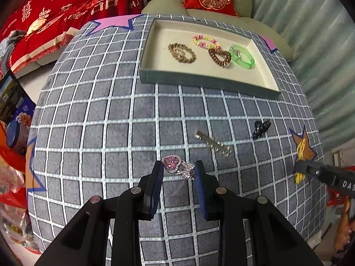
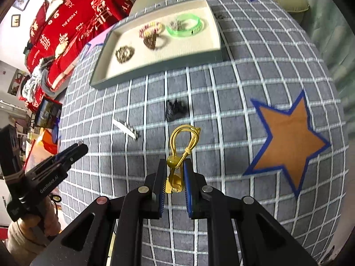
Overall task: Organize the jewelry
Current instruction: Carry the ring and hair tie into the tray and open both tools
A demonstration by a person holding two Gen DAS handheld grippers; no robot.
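My left gripper [image 1: 179,169] is shut on a silver ring with a pink heart stone [image 1: 177,166], held just above the checked cloth. My right gripper [image 2: 175,166] is shut on a yellow cord hair tie with a gold piece [image 2: 183,146]; it also shows in the left wrist view [image 1: 301,153] at the right edge. The cream-lined tray [image 1: 199,82] at the back holds a brown bracelet [image 1: 182,52], a pink-yellow bead bracelet [image 1: 205,40], a brown coil tie [image 1: 219,56] and a green bangle [image 1: 241,56]. A silver hair clip [image 1: 213,143] and a black claw clip [image 1: 261,128] lie on the cloth.
The round table carries a grey checked cloth [image 1: 111,133] with star patches [image 2: 290,141]. Red cushions [image 1: 66,6] and a beige sofa [image 1: 168,2] lie behind it. Boxes and bags [image 1: 13,115] stand to the left.
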